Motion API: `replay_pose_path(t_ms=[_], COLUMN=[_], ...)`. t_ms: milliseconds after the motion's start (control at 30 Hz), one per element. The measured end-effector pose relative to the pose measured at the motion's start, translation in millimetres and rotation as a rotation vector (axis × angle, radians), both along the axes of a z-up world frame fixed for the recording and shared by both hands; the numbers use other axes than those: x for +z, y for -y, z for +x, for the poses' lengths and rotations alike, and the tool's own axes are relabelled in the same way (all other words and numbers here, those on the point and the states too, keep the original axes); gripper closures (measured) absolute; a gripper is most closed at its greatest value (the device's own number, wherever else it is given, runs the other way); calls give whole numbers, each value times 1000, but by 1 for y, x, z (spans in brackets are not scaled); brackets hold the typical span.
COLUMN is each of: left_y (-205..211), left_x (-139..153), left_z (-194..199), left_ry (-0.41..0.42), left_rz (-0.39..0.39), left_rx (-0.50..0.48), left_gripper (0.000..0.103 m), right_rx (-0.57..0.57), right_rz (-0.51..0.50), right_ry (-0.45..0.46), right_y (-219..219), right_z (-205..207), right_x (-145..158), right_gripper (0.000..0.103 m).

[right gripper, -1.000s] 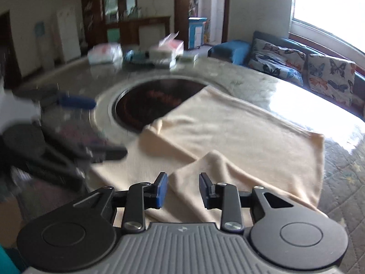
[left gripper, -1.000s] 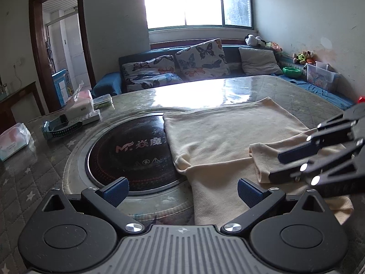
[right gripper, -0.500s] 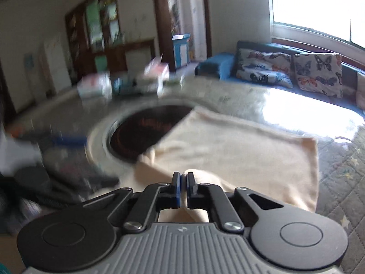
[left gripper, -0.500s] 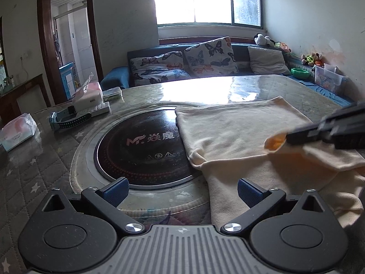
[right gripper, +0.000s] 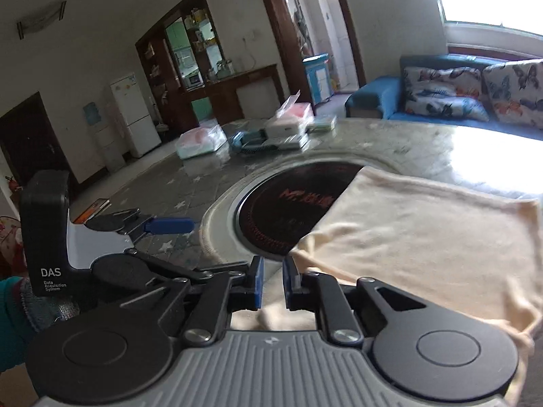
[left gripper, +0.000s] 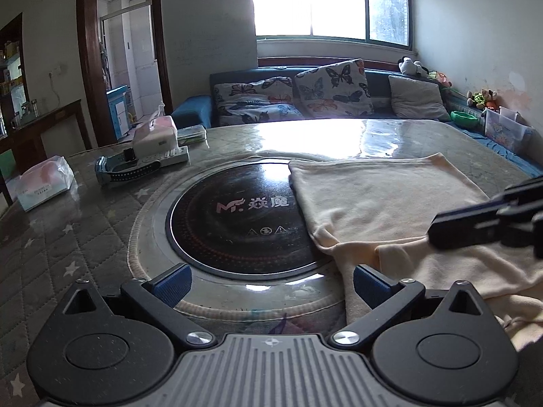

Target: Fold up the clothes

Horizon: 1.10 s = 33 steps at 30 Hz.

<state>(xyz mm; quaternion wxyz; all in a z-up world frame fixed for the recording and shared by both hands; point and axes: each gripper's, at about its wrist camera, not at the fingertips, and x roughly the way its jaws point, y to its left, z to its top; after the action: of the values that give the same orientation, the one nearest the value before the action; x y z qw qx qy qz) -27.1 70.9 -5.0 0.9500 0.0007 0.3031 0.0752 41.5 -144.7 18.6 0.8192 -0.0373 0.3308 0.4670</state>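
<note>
A cream garment [left gripper: 390,203] lies on the table, its left edge over the round black cooktop [left gripper: 237,217]. A fold of it lies doubled over at the near right [left gripper: 458,268]. It also shows in the right wrist view [right gripper: 424,247]. My left gripper [left gripper: 271,281] is open and empty, low over the table's near edge by the cooktop rim. My right gripper [right gripper: 271,281] has its jaws a little apart with nothing between them, just above the garment's near edge. It shows as a dark blur at the right of the left wrist view [left gripper: 488,224].
Tissue packs [left gripper: 44,183], a power strip with a box on it [left gripper: 159,149] and a blue strap [left gripper: 125,173] lie at the table's far left. A sofa with butterfly cushions [left gripper: 325,91] stands behind the table. The left gripper shows in the right wrist view [right gripper: 101,237].
My right gripper shut on the folded flap, carried it left over the garment, and has now opened and let it go. The left gripper has drawn back slightly.
</note>
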Motion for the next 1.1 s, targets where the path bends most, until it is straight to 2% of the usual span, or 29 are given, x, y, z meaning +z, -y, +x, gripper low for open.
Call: replay_pose_path(t_ms=[200, 433, 467, 567, 633, 800, 867, 1000, 1100], left_y=[20, 60, 65, 76, 80, 83, 84, 83, 79], left_x=[9, 14, 13, 11, 10, 4, 1, -6, -12], left_z=[-1, 0, 1, 4, 6, 16, 22, 27, 32], left_ry=[43, 77, 78, 74, 65, 38, 16, -17, -53], left_rz=[-25, -20, -21, -20, -20, -60, -79, -108, -129], left_rx=[-82, -241, -262, -310, -329, -357, -365, -371, -368], left_gripper=[0, 2, 5, 10, 13, 13, 13, 11, 11], right_rx=[-83, -179, -186, -189, -193, -237, -250, -282, -286], right_rz=[-116, -251, -258, -257, -244, -190, -174, -207, -184], right_ry=[43, 93, 80, 75, 83, 122, 104, 60, 56], right_y=[41, 88, 93, 103, 107, 105, 102, 101, 105], right_z=[-7, -16, -17, -18, -17, 4, 17, 35, 34], right_x=[-9, -19, -24, -32, -26, -15, -19, -37, -33], right_gripper=[91, 91, 91, 91, 91, 91, 91, 91, 91])
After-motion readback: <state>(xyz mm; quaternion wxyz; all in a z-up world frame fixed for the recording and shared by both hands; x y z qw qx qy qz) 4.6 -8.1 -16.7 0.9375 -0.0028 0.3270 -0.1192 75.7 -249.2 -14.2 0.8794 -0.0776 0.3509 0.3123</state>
